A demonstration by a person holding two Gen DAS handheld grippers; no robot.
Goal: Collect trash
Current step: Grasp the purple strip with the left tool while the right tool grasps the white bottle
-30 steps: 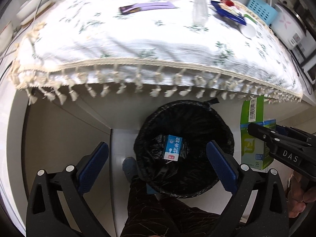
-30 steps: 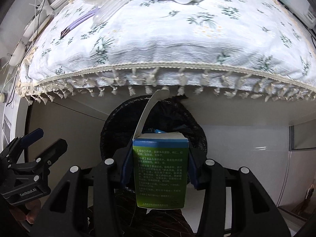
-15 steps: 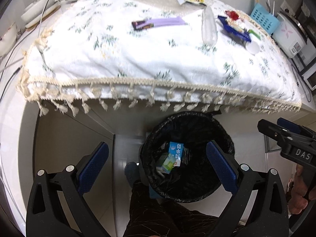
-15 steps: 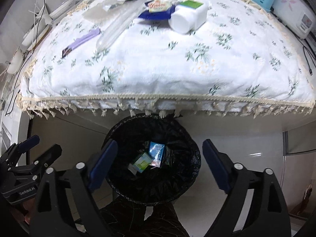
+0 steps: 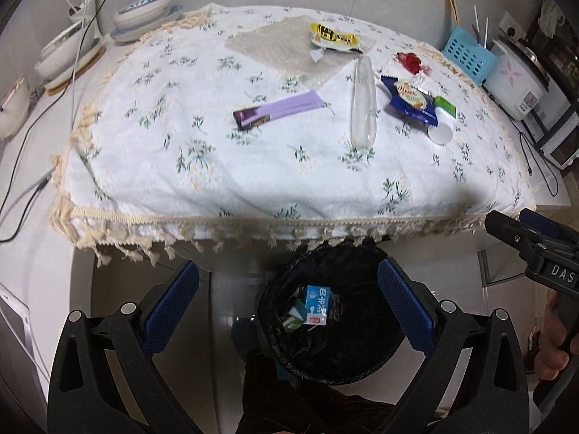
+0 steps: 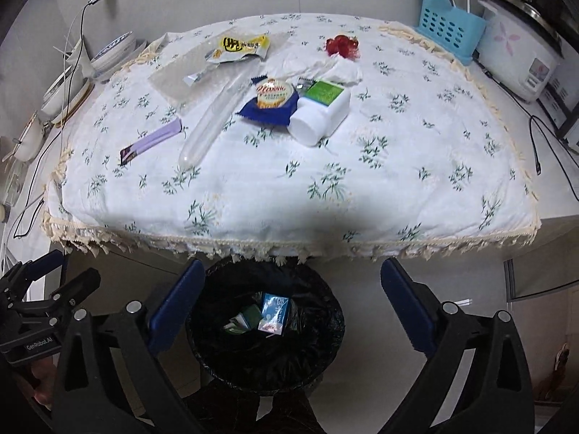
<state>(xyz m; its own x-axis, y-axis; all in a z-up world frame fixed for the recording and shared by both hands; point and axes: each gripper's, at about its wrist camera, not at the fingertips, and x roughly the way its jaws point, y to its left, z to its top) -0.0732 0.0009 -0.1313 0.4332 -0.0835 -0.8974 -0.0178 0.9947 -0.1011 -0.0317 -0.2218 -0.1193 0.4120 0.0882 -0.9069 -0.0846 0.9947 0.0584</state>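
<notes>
Left wrist view: left claw (image 5: 287, 302) spread wide, holding nothing, hovering over black-lined trash bin (image 5: 372, 358) below bench (image 5: 253, 166) edge. Blue carton (image 5: 317, 305) and green box (image 5: 294, 318) lying inside bin. Right wrist view: right claw (image 6: 291, 305) also spread, empty, above same bin. On floral cloth, well apart from both claws: purple wrapper (image 6: 152, 142), clear tube (image 6: 217, 119), yellow packet (image 6: 240, 47), blue snack wrapper (image 6: 270, 103), white bottle (image 6: 320, 117), red wrapper (image 6: 342, 46).

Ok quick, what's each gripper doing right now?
Left gripper: open, holding nothing.
Right gripper: open, holding nothing.
</notes>
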